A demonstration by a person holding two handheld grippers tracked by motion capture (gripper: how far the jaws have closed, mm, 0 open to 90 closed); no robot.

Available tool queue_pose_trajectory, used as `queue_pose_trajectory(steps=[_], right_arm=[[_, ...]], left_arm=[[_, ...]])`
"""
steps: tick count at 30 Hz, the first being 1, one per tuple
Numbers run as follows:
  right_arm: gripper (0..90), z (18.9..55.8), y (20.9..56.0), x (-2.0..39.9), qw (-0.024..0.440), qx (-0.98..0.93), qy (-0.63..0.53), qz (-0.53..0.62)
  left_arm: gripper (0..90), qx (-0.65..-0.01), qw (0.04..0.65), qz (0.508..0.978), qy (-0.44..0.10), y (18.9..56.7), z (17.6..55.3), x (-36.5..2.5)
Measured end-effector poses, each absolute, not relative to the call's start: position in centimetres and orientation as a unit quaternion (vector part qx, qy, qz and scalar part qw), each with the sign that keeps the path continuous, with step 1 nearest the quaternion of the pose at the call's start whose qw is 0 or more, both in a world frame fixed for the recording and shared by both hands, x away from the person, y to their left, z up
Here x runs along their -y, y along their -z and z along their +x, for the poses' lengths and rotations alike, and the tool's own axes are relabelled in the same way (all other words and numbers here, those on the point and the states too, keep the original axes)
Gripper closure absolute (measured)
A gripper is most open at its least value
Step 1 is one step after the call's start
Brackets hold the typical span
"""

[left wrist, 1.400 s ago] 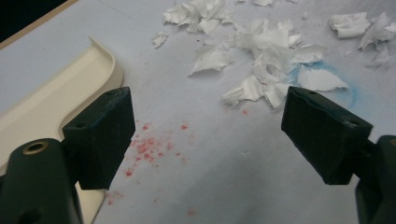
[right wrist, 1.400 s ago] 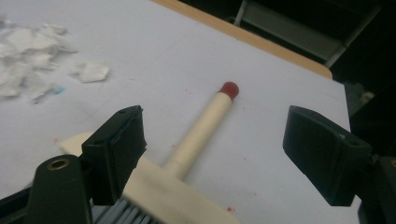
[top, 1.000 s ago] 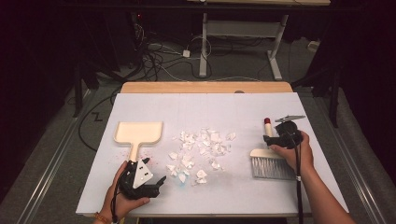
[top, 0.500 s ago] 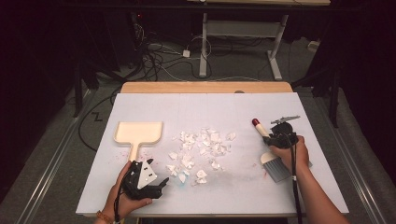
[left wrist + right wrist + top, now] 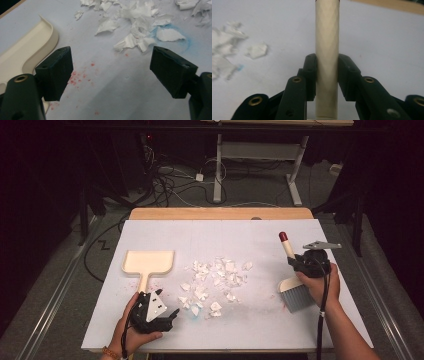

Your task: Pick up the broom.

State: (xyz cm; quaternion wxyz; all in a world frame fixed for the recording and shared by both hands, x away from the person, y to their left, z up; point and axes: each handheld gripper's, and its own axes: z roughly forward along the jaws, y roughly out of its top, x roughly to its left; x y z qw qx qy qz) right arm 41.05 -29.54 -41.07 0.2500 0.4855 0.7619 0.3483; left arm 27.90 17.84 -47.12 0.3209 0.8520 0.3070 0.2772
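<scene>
A cream brush with a red-tipped handle (image 5: 285, 245) and grey bristles (image 5: 296, 297) is at the right of the white board. My right gripper (image 5: 296, 262) is shut on its handle (image 5: 327, 37), which runs straight up between the jaws. At the left lies a cream dustpan (image 5: 148, 262), handle toward me. My left gripper (image 5: 170, 314) rests just below that handle. In the left gripper view its jaws stand open (image 5: 110, 72) over bare board, with the dustpan (image 5: 27, 50) at their left. Torn white paper scraps (image 5: 215, 277) (image 5: 135, 37) lie scattered in the middle.
The white board (image 5: 250, 235) covers a wooden table whose far edge (image 5: 220, 213) shows. Small red specks (image 5: 75, 78) and a blue smear (image 5: 187, 42) mark the board near the scraps. Cables and a metal stand are on the dark floor beyond.
My right gripper has closed on the brush handle and risen a little with it, and the brush has swung so its red tip points farther left. The left gripper has stayed put.
</scene>
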Motion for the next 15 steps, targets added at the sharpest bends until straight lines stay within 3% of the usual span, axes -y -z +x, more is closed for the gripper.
queue_pose_trajectory(steps=[7, 15], right_arm=[[70.7, 38.5, 37.5, 29.1, 0.281, -0.740, -0.408, 0.455], [70.7, 36.0, 35.2, 27.2, 0.285, -0.731, -0.457, 0.419]], left_arm=[[18.8, -0.319, 0.369, 0.833, -0.262, 45.4, 28.0, -17.4], [21.5, -0.277, 0.416, 0.831, -0.244, 42.1, 27.6, -13.2]])
